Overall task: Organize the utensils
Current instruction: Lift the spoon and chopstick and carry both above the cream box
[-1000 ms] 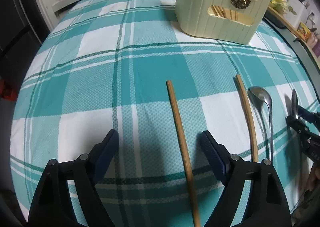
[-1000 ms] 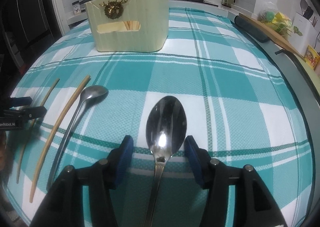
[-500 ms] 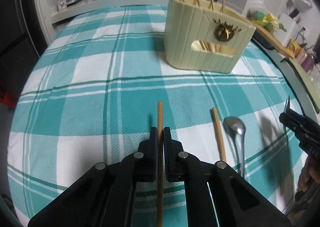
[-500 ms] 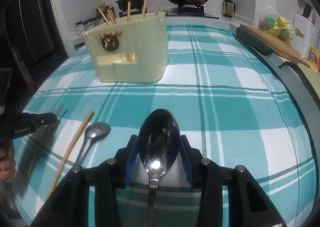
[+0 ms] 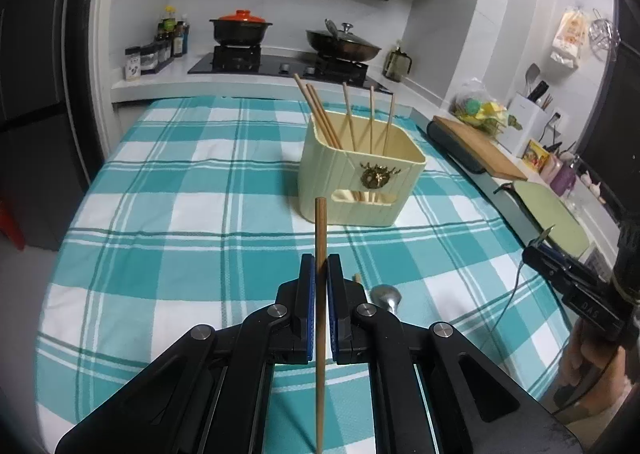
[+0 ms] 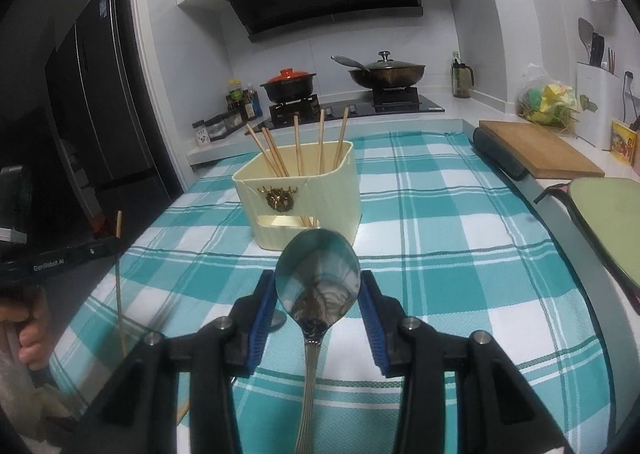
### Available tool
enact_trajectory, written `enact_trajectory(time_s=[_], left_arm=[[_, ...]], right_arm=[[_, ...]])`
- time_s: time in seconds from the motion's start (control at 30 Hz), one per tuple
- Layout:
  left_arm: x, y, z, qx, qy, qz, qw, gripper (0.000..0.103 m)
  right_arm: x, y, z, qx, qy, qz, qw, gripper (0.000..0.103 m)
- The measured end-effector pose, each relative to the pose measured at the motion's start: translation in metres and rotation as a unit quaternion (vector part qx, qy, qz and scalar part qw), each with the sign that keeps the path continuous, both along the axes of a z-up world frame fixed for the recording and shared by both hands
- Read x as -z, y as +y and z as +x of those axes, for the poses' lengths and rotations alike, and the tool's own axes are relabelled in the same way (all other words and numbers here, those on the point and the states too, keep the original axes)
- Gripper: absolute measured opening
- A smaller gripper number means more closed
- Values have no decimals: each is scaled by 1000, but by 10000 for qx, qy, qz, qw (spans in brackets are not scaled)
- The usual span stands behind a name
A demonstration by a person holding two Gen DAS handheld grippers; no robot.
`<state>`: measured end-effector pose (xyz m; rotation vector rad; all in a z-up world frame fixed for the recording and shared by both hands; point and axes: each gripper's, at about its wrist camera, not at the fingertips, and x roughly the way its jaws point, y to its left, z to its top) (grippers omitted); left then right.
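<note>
My left gripper [image 5: 320, 266] is shut on a wooden chopstick [image 5: 321, 230] and holds it above the cloth, tip toward the cream utensil holder [image 5: 360, 182]. The holder has several chopsticks standing in it and also shows in the right wrist view [image 6: 304, 198]. My right gripper [image 6: 318, 286] is shut on a large metal spoon [image 6: 318, 286], gripped at the bowl's edges, lifted off the table. A second spoon [image 5: 386, 296] and another chopstick [image 5: 357, 278] lie on the cloth just right of my left fingers.
The table has a teal and white checked cloth [image 5: 180, 214]. A stove with a red-lidded pot [image 5: 240, 28] and a wok [image 5: 342, 44] is behind. A cutting board [image 5: 476, 146] and a green tray [image 6: 608, 214] lie on the right counter.
Both grippers have lifted and tilted up, carrying the chopstick and the large spoon off the cloth. A second ago the left gripper was open around the chopstick lying on the table.
</note>
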<state>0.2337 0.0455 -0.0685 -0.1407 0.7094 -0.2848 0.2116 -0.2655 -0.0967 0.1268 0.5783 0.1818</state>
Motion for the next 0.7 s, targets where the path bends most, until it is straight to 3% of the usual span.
enact_trajectory(time_s=[0.7], left_arm=[[-51,-1,2,118,-515,-302,9981,4]], right_arm=[[-57,12,-5,-241,-553,-129,9981,42]])
